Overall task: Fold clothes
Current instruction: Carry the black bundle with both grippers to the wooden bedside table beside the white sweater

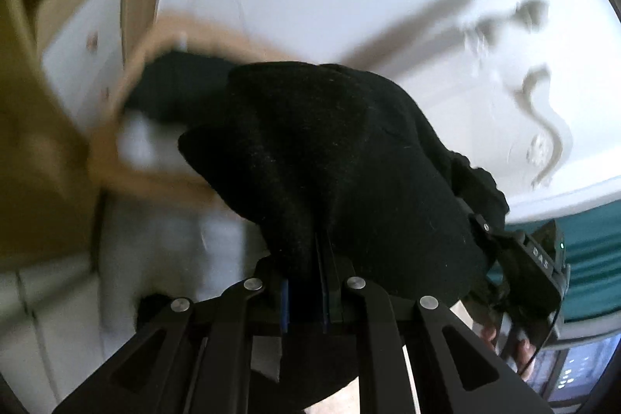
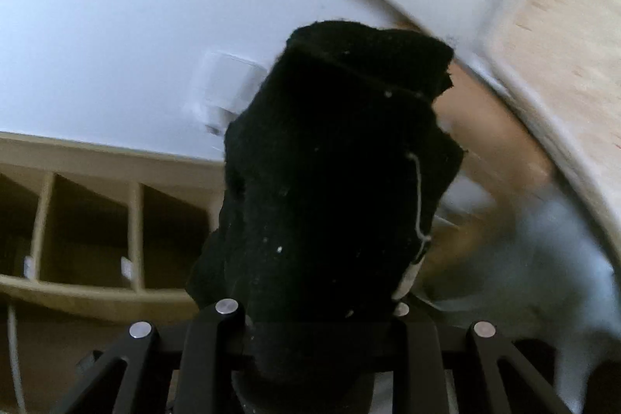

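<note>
Gripping the black garment (image 1: 330, 161) in both tongs, your left gripper (image 1: 306, 290) and right gripper (image 2: 310, 336) hold it bunched above the tan basket (image 1: 128, 96).

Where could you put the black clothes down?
Hard to tell. Black cloth fills both views, clamped in the left claw and the right claw. The only bare spots visible are the wooden cubbies under the white wall.

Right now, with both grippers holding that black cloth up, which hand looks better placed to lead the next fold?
Hard to call. Left gripper and right gripper both clamp the black cloth; blur hides any surface to lay it on.
</note>
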The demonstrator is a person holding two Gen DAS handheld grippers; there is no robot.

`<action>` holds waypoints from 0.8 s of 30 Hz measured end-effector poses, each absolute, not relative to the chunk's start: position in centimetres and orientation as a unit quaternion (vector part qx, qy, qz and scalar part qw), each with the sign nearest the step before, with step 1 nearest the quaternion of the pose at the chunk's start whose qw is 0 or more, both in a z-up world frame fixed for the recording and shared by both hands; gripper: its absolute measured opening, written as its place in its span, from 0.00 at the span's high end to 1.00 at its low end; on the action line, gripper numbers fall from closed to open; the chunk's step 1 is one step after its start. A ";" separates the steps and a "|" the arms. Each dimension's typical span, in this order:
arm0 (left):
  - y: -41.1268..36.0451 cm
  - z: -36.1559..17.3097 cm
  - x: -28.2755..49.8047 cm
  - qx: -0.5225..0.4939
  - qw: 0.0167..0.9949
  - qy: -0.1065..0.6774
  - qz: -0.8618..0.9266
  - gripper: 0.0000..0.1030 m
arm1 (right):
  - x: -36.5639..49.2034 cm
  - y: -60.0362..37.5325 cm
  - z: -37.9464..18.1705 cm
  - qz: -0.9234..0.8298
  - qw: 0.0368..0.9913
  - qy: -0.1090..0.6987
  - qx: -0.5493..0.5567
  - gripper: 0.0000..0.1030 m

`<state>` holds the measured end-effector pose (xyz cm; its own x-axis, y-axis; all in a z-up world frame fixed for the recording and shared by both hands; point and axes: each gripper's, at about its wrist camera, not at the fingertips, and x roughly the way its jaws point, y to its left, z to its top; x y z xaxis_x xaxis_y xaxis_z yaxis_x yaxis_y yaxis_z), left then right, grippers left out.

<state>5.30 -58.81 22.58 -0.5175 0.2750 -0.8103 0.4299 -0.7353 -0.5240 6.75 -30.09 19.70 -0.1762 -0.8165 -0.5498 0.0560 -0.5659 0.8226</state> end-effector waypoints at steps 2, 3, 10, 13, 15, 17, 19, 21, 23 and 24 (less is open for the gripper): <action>-63.2 24.5 3.1 0.477 0.050 0.337 -0.810 0.90 | 5.8 -32.1 19.6 -0.692 0.326 -0.357 0.536 0.76; -65.1 25.1 3.1 0.475 0.054 0.329 -0.814 0.90 | 5.3 -33.4 19.8 -0.692 0.326 -0.368 0.528 0.76; -70.5 17.6 0.5 0.511 0.098 0.294 -0.801 0.90 | 4.6 -36.3 12.6 -0.663 0.270 -0.416 0.561 0.75; -72.0 10.9 -0.1 0.557 0.129 0.307 -0.761 0.90 | 4.1 -38.1 5.2 -0.630 0.220 -0.383 0.638 0.74; -72.9 7.3 1.1 0.575 0.128 0.348 -0.729 0.90 | 4.6 -37.4 2.0 -0.613 0.199 -0.386 0.660 0.70; -73.6 5.5 2.3 0.565 0.121 0.391 -0.716 0.88 | 5.5 -35.7 0.1 -0.594 0.193 -0.422 0.657 0.61; -74.0 5.0 3.0 0.553 0.121 0.413 -0.713 0.79 | 5.8 -34.8 -0.5 -0.581 0.193 -0.439 0.657 0.55; -74.5 5.2 3.4 0.549 0.124 0.424 -0.710 0.77 | 5.8 -34.2 -0.6 -0.568 0.192 -0.446 0.665 0.47; -75.0 5.3 3.8 0.544 0.127 0.434 -0.706 0.75 | 5.2 -33.9 -0.1 -0.554 0.196 -0.436 0.681 0.33; -75.3 5.4 4.0 0.542 0.128 0.440 -0.704 0.73 | 5.0 -33.6 0.5 -0.556 0.200 -0.425 0.686 0.30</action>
<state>4.02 -75.26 5.38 -0.3792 0.2968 -0.8765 0.6571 -0.5806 -0.4808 4.96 -33.56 0.47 0.0207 -0.8057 -0.5920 -0.3608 -0.5583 0.7471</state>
